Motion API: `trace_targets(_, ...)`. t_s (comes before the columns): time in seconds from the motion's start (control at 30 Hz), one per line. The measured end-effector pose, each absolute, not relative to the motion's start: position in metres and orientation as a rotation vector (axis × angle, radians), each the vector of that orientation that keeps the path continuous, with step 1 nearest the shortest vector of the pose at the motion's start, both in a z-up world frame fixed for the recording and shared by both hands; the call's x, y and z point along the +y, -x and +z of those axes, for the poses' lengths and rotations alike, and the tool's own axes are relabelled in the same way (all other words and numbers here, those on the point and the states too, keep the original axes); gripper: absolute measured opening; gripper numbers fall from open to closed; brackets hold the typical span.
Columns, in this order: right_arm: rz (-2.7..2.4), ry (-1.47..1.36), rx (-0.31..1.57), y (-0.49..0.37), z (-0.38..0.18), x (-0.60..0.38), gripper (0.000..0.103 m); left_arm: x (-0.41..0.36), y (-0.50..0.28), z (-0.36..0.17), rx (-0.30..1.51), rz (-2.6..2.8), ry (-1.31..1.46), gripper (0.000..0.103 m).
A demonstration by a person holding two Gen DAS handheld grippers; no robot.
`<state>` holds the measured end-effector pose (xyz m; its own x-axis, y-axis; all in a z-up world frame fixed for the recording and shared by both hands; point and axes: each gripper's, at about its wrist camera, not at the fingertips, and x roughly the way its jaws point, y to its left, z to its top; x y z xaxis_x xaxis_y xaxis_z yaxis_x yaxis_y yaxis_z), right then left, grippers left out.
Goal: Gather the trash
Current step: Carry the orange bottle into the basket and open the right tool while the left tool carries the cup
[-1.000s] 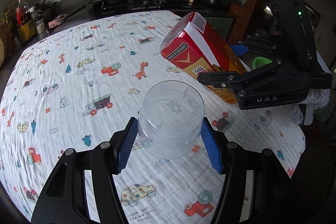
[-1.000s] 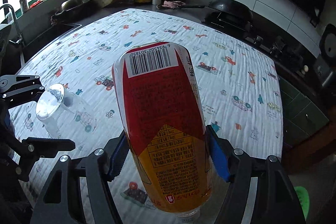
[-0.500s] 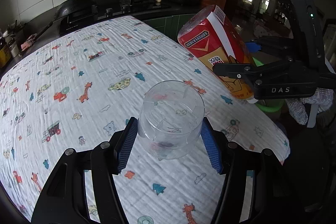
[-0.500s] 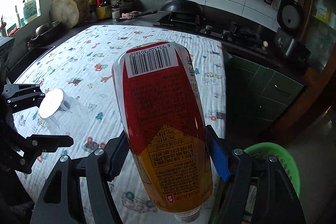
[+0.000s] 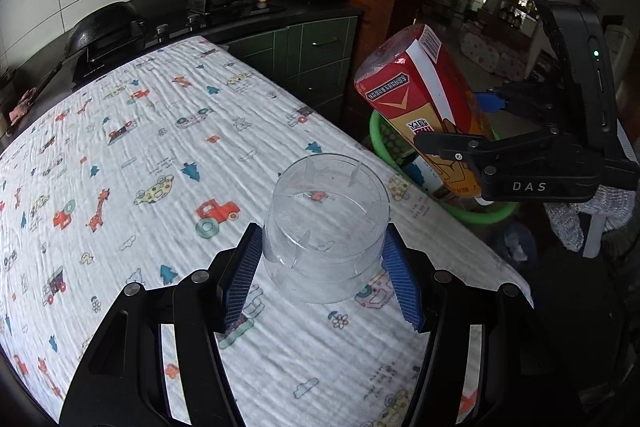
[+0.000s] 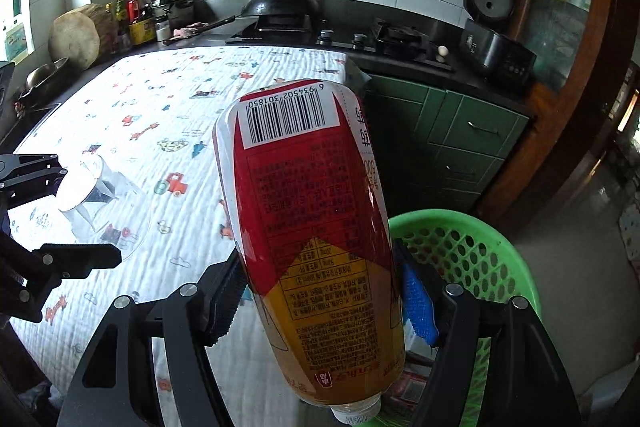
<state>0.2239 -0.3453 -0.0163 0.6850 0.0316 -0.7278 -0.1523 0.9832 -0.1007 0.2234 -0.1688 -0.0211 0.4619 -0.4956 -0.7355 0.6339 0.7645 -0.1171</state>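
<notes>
Across the kitchen, a table draped in a white printed cloth [image 5: 152,155] filled most of both views, its pattern of little cars, giraffes and trees running to the edge nearest the green cabinets [image 6: 460,131]; behind it a dark counter carried a hob with a black wok [image 6: 280,5], a rice cooker [image 6: 494,27] and a cluster of bottles [image 6: 136,15] by the window; beside the table's edge, lower down, stood a green perforated basket [image 6: 480,239] with some packaging already lying in it; over that basket's near rim the right gripper [image 6: 320,301] pinched a red-and-yellow labelled bottle [image 6: 312,227] between its blue pads, the bottle tilted with its barcoded base pointing away and its white cap [image 6: 358,415] nearest the camera; from the left wrist view the same bottle [image 5: 424,107] hung beyond the table edge, above the basket [image 5: 476,215]; the left gripper [image 5: 322,277] clamped a clear plastic cup [image 5: 326,227] by its sides, both blue pads pressed against the wall, the cup held above the cloth near the table's edge; in the right wrist view that cup [image 6: 100,203] showed to the left, well apart from the basket.
</notes>
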Motion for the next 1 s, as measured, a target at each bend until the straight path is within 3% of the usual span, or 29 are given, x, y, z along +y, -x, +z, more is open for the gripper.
trace_targets(1.0, -0.21, 0.006, 0.926, -0.206, -0.072, -0.47, 0.066, -0.282, -0.232, -0.025, 0.857, -0.785, -0.262, 0.06)
